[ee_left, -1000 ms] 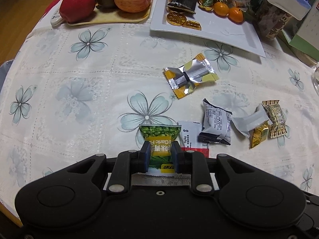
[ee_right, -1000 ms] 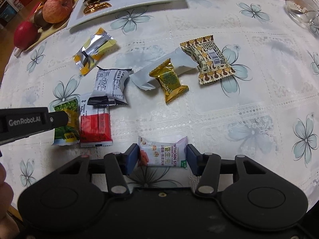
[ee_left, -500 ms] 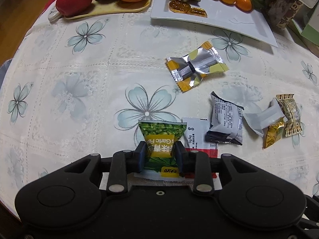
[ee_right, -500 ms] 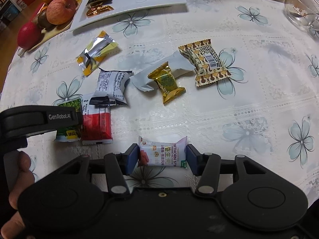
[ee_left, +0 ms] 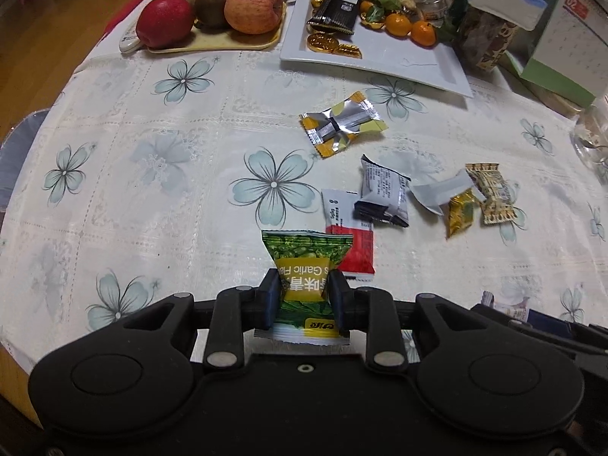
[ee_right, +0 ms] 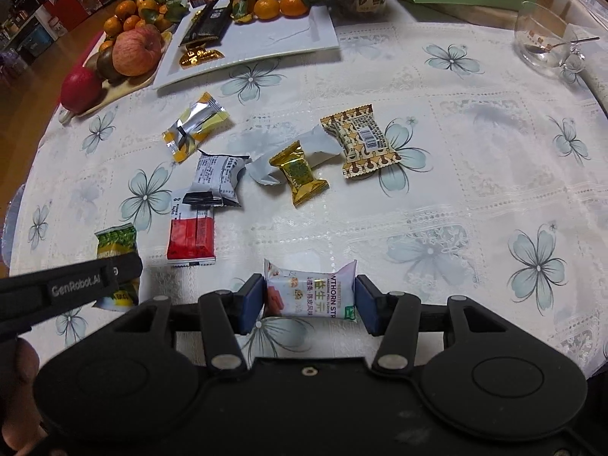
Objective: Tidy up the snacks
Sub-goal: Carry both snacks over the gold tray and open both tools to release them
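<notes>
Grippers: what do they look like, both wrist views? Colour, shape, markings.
Both match: the left gripper and right gripper have matte black bodies with two round housings, black linkage arms on silver pivot pins, and dark blue pads on the fingers. In the right wrist view the left gripper's side bears white "GenRobot.AI" lettering. No cables or sleeves visible; only part of a bare hand shows.

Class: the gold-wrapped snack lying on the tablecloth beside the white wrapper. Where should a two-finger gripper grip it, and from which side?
Probably from above: the gold-wrapped snack lies flat. Close the fingers across the puffy middle's two long sides, avoiding the thin crimped ends and the touching white wrapper.
</notes>
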{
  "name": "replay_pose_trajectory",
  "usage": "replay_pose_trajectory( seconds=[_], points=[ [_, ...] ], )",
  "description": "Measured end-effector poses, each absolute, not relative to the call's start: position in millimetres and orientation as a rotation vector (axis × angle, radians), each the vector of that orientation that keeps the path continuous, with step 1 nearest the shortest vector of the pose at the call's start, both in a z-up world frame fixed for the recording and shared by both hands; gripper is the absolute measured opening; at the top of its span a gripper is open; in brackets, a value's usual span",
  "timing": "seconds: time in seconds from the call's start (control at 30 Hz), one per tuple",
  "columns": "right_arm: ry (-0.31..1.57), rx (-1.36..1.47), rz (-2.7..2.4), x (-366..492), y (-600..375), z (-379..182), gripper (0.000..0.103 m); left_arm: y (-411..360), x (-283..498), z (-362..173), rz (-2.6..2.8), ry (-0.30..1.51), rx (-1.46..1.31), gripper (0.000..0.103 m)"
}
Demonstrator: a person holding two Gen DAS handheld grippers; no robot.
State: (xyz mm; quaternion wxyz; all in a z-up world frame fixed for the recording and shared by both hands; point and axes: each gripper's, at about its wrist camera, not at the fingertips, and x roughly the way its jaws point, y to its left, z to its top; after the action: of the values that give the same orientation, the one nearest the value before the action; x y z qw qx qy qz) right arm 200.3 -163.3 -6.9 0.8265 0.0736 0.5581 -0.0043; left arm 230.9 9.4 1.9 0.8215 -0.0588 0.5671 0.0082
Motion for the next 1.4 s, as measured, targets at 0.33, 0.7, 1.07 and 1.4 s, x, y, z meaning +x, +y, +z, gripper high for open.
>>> replay_pose_trajectory(
  seconds=[0.33,0.7,1.07,1.4],
  points=[
    [0.955,0.095,0.007,89.3,-177.3,29.1,0.054,1.9,118.5,20.3,0.010,1.066,-0.100,0.036],
    [0.934,0.213,-0.008,-13.0,-192.7,17.5,0.054,-6.0,27.7,14.0,0.010,1.019,-0.063,0.036],
    [0.925,0.254,-0.002,-76.7,-192.2,5.8,0.054,-17.0,-21.5,8.1,-0.013,1.027,-0.046,0.036],
    [0.886,0.155,0.082,-106.8,-171.6,8.0,0.054,-6.1,-41.0,0.7,0.030,1.073,-0.097,0.036]
  ],
)
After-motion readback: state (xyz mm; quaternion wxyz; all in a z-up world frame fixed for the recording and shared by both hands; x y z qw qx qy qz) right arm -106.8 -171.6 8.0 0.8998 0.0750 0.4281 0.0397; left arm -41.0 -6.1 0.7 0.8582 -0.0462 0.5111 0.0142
